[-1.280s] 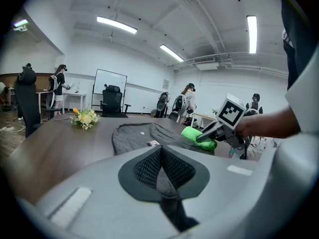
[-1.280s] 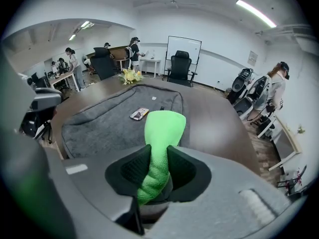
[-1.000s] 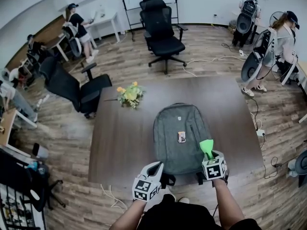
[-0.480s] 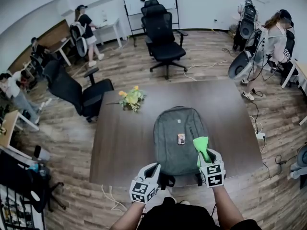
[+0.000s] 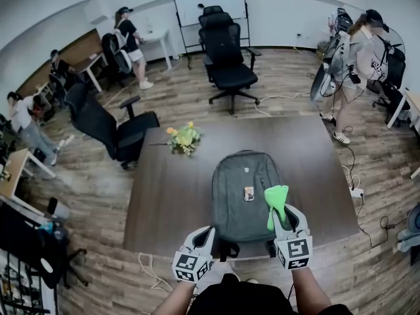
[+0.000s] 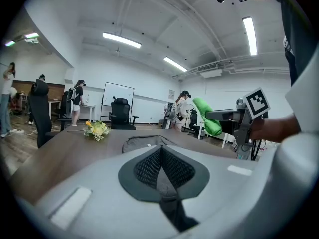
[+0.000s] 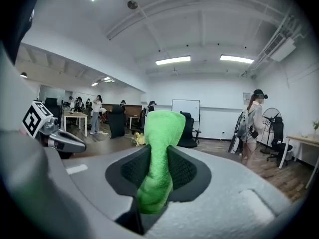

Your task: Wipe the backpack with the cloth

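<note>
A grey backpack (image 5: pixel 244 192) lies flat on the dark wooden table (image 5: pixel 170 195), its top pointing away from me; it also shows low in the left gripper view (image 6: pixel 148 142). My right gripper (image 5: pixel 279 210) hangs over the backpack's near right part, shut on a bright green cloth (image 5: pixel 275 201) that sticks up out of the jaws (image 7: pixel 159 153). The cloth is held above the backpack, apart from it. My left gripper (image 5: pixel 207 233) hovers at the table's near edge, by the backpack's lower left corner, shut with nothing in it.
A small bunch of yellow flowers (image 5: pixel 183 137) lies on the table beyond the backpack's left side. Black office chairs (image 5: pixel 226 64) stand past the far edge and to the left (image 5: pixel 108 126). Several people stand and sit around the room. Cables run over the floor at the right.
Both grippers have drawn back a little toward me, and the right one has lifted the cloth higher over the backpack. People in the background have walked on.
</note>
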Demonstrator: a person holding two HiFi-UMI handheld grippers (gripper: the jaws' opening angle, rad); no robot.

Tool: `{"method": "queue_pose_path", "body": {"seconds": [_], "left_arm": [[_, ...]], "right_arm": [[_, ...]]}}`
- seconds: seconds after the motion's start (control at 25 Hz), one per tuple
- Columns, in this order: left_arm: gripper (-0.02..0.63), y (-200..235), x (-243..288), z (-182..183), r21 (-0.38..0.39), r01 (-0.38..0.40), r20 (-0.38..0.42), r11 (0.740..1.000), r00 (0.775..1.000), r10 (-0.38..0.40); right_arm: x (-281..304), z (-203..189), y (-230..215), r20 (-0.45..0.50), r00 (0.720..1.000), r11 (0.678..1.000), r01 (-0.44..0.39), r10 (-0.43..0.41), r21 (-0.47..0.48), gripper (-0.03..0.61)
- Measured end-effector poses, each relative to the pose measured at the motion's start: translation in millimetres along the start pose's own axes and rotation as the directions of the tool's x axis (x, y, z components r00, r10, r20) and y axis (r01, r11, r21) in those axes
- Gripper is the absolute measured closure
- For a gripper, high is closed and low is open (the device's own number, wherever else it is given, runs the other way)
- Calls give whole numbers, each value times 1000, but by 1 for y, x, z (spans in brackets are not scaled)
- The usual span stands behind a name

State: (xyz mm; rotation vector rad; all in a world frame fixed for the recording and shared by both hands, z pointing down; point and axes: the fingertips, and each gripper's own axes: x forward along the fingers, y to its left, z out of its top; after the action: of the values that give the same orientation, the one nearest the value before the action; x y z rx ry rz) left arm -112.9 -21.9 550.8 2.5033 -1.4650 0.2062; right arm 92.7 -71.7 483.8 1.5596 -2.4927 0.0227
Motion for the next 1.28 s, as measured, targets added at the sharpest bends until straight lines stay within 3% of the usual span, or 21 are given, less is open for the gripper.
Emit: {"method": "queue_pose_path", "body": {"seconds": [0.32, 0.8, 1.28], "left_arm": [[594, -5, -10, 30, 27, -11, 73, 1000, 997, 9], [594, 1, -16, 42, 51, -66, 127, 997, 990, 59], [594, -5, -9, 45, 72, -55, 116, 996, 992, 47]], "right_arm": [[-13, 27, 6, 83, 997, 1000, 2, 0, -18, 482], [-11, 22, 14, 68, 998, 999, 0, 4, -47, 486], [-12, 21, 12, 53, 999, 999, -4, 7, -48, 486]]}}
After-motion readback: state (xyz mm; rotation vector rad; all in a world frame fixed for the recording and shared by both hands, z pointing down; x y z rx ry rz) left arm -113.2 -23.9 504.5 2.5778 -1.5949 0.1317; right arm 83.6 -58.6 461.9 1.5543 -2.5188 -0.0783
